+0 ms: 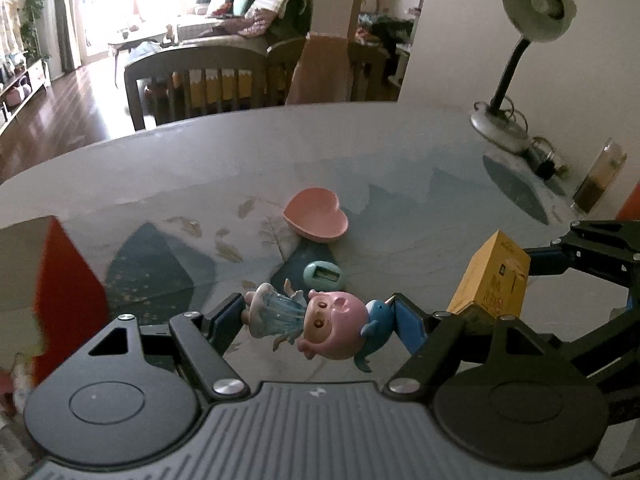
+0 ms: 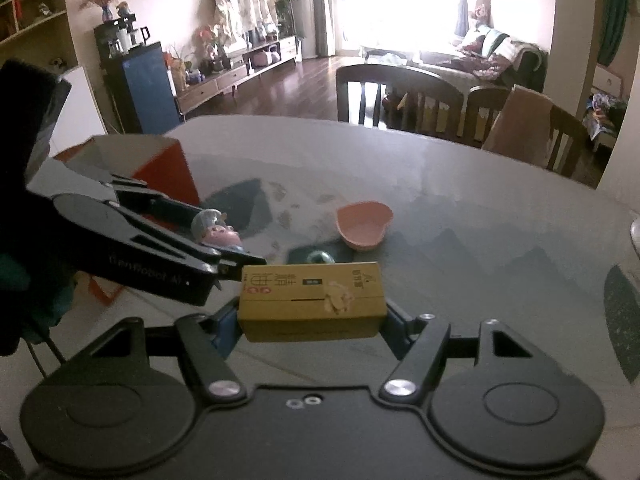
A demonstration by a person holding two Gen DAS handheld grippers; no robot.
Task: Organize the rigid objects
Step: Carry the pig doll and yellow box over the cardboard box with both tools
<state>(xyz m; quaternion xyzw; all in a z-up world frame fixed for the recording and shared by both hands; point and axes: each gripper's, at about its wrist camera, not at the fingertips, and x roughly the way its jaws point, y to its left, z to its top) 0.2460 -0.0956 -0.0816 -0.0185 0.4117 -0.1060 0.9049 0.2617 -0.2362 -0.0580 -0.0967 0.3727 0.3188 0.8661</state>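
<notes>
My left gripper (image 1: 316, 316) is shut on a doll figurine (image 1: 312, 322) with a pink head and a blue dress, held sideways above the table. The doll also shows in the right wrist view (image 2: 218, 234) inside the left gripper (image 2: 224, 256). My right gripper (image 2: 312, 320) is shut on a yellow box (image 2: 312, 302), held lengthwise between the pads. In the left wrist view the yellow box (image 1: 490, 280) and the right gripper (image 1: 580, 256) are close on the right. A pink heart-shaped bowl (image 1: 316, 220) and a small teal round object (image 1: 324, 275) lie on the table ahead.
An open red-and-white box (image 2: 160, 160) stands at the left of the table (image 2: 480, 216); it also shows in the left wrist view (image 1: 60, 272). A desk lamp (image 1: 516, 80) and a glass jar (image 1: 600, 176) stand at the far right. Chairs (image 2: 396, 92) line the far edge.
</notes>
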